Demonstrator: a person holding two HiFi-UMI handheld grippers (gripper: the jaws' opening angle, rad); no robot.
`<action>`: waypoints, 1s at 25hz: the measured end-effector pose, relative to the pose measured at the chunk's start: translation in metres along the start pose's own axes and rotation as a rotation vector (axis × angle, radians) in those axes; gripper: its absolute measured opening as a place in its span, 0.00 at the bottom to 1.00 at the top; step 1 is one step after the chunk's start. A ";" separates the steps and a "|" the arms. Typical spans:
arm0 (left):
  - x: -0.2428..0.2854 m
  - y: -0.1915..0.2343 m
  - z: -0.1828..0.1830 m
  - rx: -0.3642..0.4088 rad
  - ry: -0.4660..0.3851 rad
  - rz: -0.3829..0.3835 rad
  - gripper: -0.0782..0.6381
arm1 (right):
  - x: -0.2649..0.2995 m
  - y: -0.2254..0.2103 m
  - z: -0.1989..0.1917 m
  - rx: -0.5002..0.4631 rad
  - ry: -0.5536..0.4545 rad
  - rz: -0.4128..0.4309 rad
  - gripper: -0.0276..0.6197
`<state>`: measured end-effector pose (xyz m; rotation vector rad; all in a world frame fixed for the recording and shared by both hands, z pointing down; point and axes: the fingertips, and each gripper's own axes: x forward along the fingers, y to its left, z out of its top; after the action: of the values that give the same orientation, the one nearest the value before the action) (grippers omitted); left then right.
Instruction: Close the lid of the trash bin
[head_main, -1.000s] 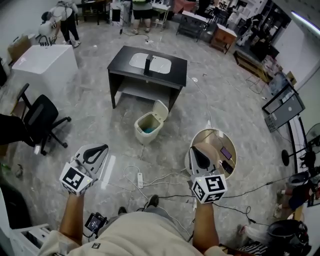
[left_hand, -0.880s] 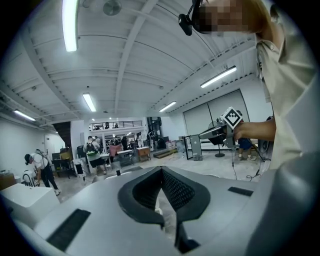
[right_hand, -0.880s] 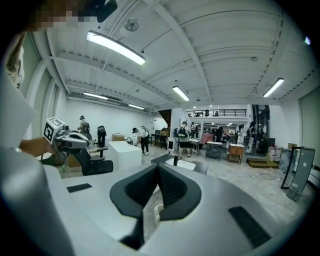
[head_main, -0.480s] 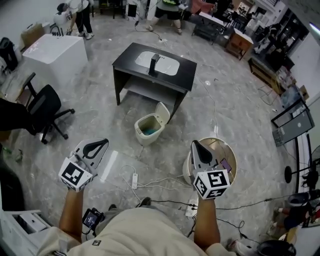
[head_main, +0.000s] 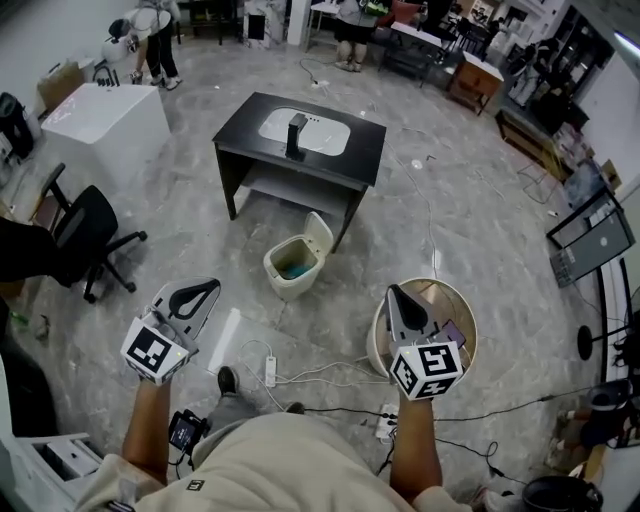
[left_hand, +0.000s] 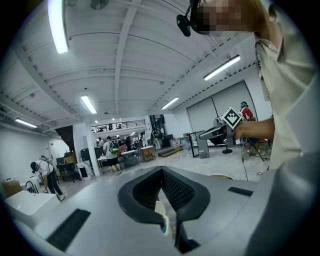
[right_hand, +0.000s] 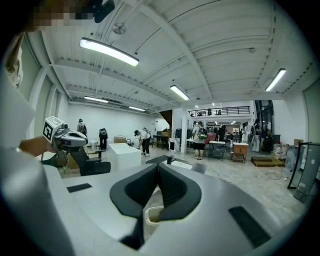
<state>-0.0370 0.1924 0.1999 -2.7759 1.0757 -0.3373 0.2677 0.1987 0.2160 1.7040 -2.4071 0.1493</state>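
Note:
A cream trash bin (head_main: 290, 263) stands on the floor in front of the black table, its lid (head_main: 320, 232) tipped up and open, with something teal inside. Both grippers are held well short of it, apart from it. My left gripper (head_main: 208, 288) is at the lower left, shut and empty. My right gripper (head_main: 393, 292) is at the lower right, also shut with nothing in it. In the left gripper view the bin (left_hand: 162, 224) peeks through under the closed jaws of the left gripper (left_hand: 161, 170). The right gripper view shows the bin (right_hand: 152, 212) below the right gripper (right_hand: 158, 167).
A black table (head_main: 350, 165) with a white inset top stands behind the bin. A round tub (head_main: 455, 300) of items sits under my right gripper. Cables and a power strip (head_main: 268, 370) lie on the floor. An office chair (head_main: 85, 230) and a white block (head_main: 105, 115) are at left.
The person has stepped forward, carrying both grippers across the floor toward the bin. Both grippers stay shut and the lid stays up.

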 end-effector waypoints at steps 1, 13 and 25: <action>0.005 0.003 -0.001 0.003 -0.002 -0.009 0.13 | 0.001 -0.003 0.000 0.002 -0.001 -0.014 0.08; 0.086 0.061 -0.008 -0.016 -0.043 -0.257 0.13 | 0.019 -0.012 0.002 0.041 0.015 -0.261 0.08; 0.142 0.133 -0.029 0.009 -0.079 -0.403 0.13 | 0.077 -0.006 0.002 0.066 0.051 -0.395 0.08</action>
<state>-0.0288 -0.0031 0.2218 -2.9553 0.4893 -0.2715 0.2485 0.1256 0.2301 2.1346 -2.0010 0.2130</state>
